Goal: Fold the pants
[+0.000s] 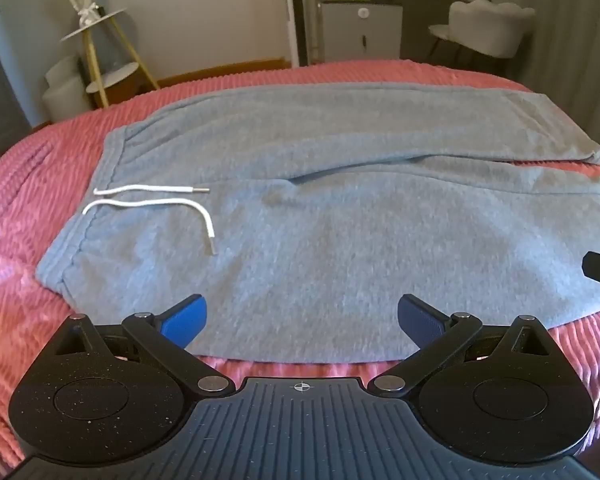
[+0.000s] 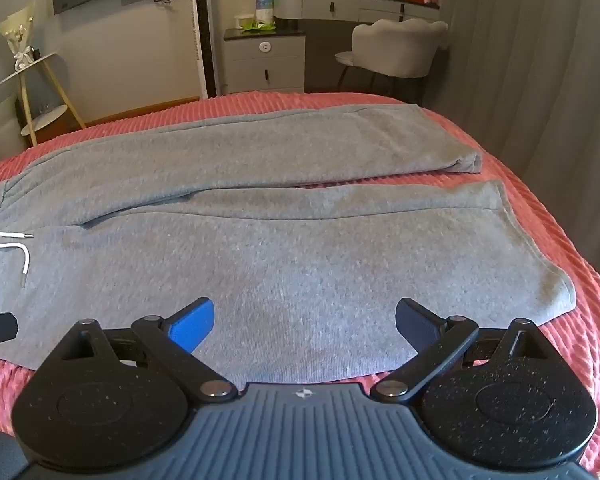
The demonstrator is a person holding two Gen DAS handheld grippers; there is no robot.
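Grey sweatpants (image 1: 320, 208) (image 2: 284, 232) lie flat across a pink ribbed bedspread (image 1: 24, 208) (image 2: 540, 208), waistband to the left, both legs stretching right. A white drawstring (image 1: 156, 202) (image 2: 16, 248) rests on the fabric near the waistband. My left gripper (image 1: 302, 320) hovers open over the near edge of the pants by the waist, with nothing between its blue pads. My right gripper (image 2: 304, 322) is open too, above the near edge of the closer leg. The leg cuffs (image 2: 540, 264) end near the bed's right side.
Beyond the bed stand a gold-legged tiered shelf (image 1: 100, 52) (image 2: 40, 92), a grey cabinet (image 1: 360, 28) (image 2: 264, 60), a padded chair (image 1: 488, 28) (image 2: 396, 48) and a dressing table (image 2: 360, 4). Grey curtains (image 2: 540, 60) hang on the right. Each gripper's edge shows in the other's view.
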